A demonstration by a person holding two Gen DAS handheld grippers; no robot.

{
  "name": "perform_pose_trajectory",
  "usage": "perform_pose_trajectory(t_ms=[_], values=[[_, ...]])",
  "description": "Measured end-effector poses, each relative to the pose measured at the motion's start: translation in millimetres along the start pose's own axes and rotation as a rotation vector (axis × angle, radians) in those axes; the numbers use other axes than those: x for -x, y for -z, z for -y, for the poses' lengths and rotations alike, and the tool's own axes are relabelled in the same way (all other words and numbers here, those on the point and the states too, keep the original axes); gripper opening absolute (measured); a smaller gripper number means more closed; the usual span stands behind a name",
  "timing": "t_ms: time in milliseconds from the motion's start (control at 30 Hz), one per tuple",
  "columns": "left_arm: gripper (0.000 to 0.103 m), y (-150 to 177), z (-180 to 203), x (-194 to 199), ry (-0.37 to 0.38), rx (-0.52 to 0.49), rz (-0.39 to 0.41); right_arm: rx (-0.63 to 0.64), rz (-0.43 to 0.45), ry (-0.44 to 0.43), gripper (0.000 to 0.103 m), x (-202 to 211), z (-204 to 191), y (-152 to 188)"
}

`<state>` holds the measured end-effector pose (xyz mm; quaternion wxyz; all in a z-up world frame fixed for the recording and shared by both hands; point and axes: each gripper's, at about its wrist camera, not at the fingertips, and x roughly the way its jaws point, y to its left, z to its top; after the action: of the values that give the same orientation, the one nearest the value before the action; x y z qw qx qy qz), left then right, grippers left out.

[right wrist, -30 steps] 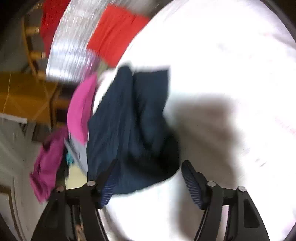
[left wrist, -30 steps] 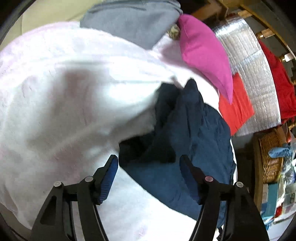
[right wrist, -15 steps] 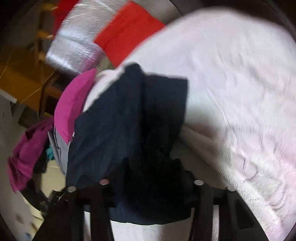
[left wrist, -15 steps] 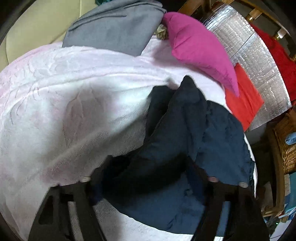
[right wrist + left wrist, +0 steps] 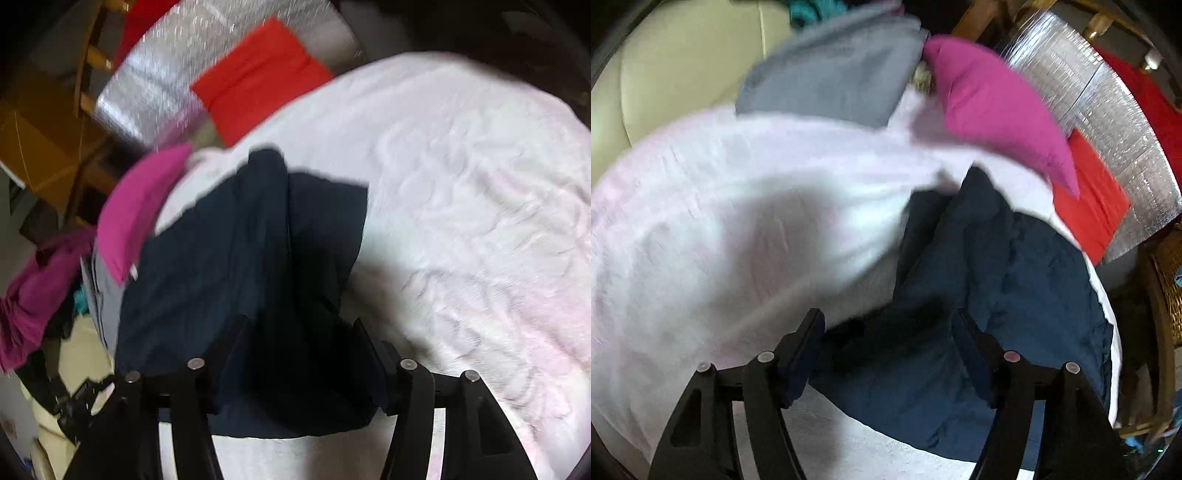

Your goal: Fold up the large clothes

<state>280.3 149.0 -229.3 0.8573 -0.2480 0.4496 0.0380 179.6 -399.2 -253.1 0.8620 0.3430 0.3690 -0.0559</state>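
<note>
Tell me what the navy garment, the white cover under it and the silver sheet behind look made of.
Navy garment: thin woven cloth, matte, probably cotton; it creases and drapes in soft folds. White cover: soft textile with a raised, embossed pattern, possibly plush or quilted; blur leaves it open. Silver sheet: foil-like, shiny, with a fine grid that glints, perhaps insulation foil.

Motion blur is smearing the pale pink textured bedspread [image 5: 746, 229] in my left view. The crumpled navy blue garment [image 5: 243, 266] is hiding my right gripper's [image 5: 299, 332] finger pads, so I'm not seeing whether they're pinching it. Frame edges are cropping the woven wicker basket [image 5: 1167, 280].
</note>
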Motion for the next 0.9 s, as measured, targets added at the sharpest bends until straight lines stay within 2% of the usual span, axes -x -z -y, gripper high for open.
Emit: perform_pose_trajectory(t_ms=[100,167,233,300,367,467,500,533,600,767,900], values=[[0.072,-1.9,12.5,22.2,-0.008,-0.056,0.113,0.046,0.141,-0.001,0.062,22.1,-15.0,-1.2],[0.072,1.9,25.3,33.6,-0.010,-0.119,0.184,0.086,0.174,-0.043,0.062,24.6,-27.4,-1.8],[0.073,4.4,37.5,34.6,-0.008,-0.179,0.213,0.141,0.173,-0.051,0.060,20.0,-39.5,1.8],[0.073,8.7,51.0,28.7,0.002,-0.240,0.201,0.167,0.129,-0.051,0.050,7.9,-48.8,4.2],[0.073,14.6,61.7,21.8,0.001,-0.298,0.170,0.171,0.074,-0.041,0.050,-7.6,-51.9,6.5],[0.073,21.3,71.7,-1.3,-0.060,-0.357,0.089,0.164,0.004,0.025,0.050,-31.4,-47.2,7.2],[0.073,23.6,70.9,-8.8,-0.076,-0.362,0.057,0.158,-0.025,0.039,0.047,-39.5,-43.8,6.8],[0.073,25.2,67.9,-26.4,-0.110,-0.359,-0.013,0.156,-0.053,0.043,0.046,-44.6,-37.9,9.1],[0.075,26.9,61.9,-36.9,-0.112,-0.342,-0.046,0.167,-0.050,0.037,0.046,-45.6,-35.0,13.4],[0.076,17.6,57.1,-28.2,-0.074,-0.296,-0.008,0.165,0.003,0.017,0.046,-32.0,-38.5,12.3],[0.076,9.5,61.7,-16.8,-0.034,-0.299,0.054,0.193,0.090,-0.011,0.047,-17.2,-53.2,4.7]])
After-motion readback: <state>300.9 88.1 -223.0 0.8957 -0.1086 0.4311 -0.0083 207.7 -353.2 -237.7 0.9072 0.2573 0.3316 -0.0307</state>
